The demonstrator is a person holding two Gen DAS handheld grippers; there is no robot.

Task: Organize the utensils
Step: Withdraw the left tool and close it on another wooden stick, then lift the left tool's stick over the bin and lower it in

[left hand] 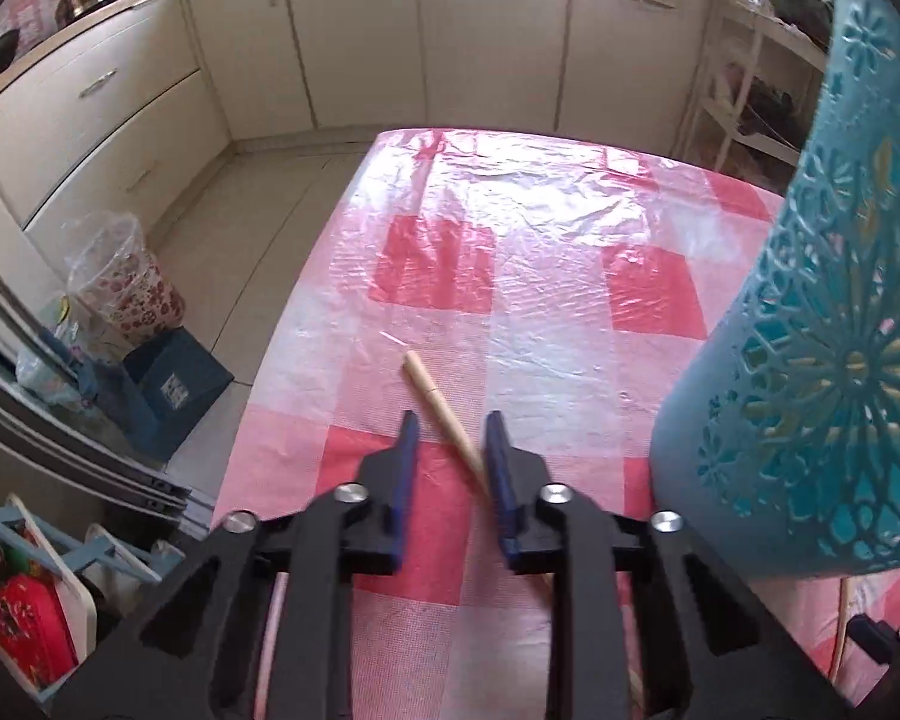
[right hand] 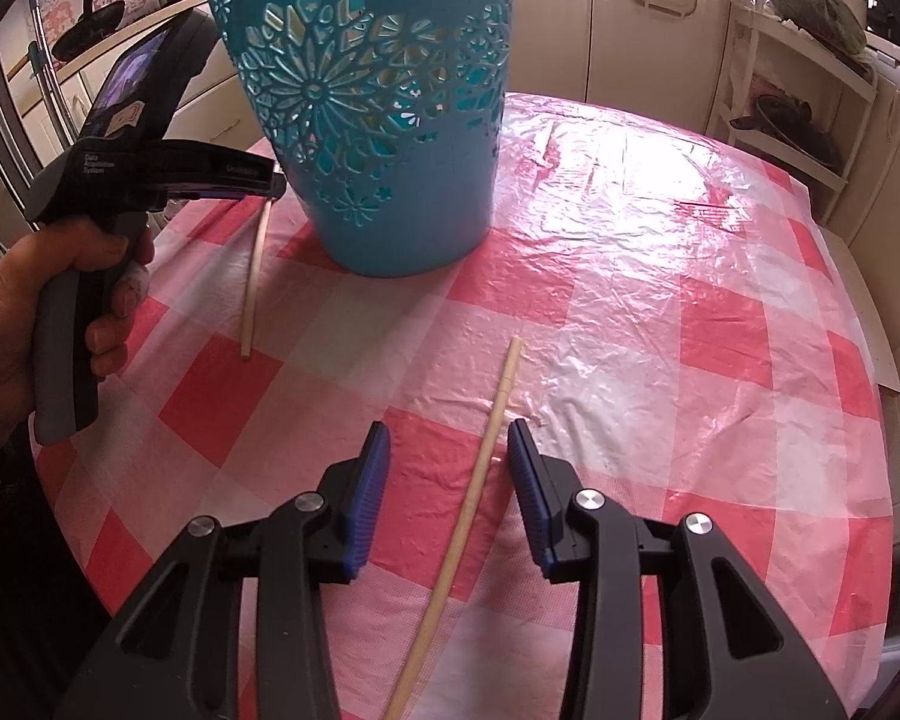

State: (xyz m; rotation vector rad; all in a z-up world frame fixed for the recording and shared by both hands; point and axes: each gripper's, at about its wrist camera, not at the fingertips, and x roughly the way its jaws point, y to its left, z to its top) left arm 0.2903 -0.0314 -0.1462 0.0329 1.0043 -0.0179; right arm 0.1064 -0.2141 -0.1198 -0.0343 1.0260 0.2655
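Two wooden chopsticks lie on a pink checked tablecloth. One chopstick (left hand: 444,414) lies between the fingers of my left gripper (left hand: 452,420), which is open and low over it; the same chopstick (right hand: 255,276) shows left of the basket in the right wrist view, under the left gripper's tip. The other chopstick (right hand: 480,468) lies between the fingers of my right gripper (right hand: 447,429), which is open. A teal cut-out plastic basket (right hand: 384,114) stands upright on the table, also at the right of the left wrist view (left hand: 822,360).
The table (right hand: 720,360) has a crinkled plastic cover. A lined waste bin (left hand: 123,282) and a blue box (left hand: 174,372) stand on the floor to the left. Cream cabinets (left hand: 390,30) run behind, with a white shelf rack (right hand: 798,90) at right.
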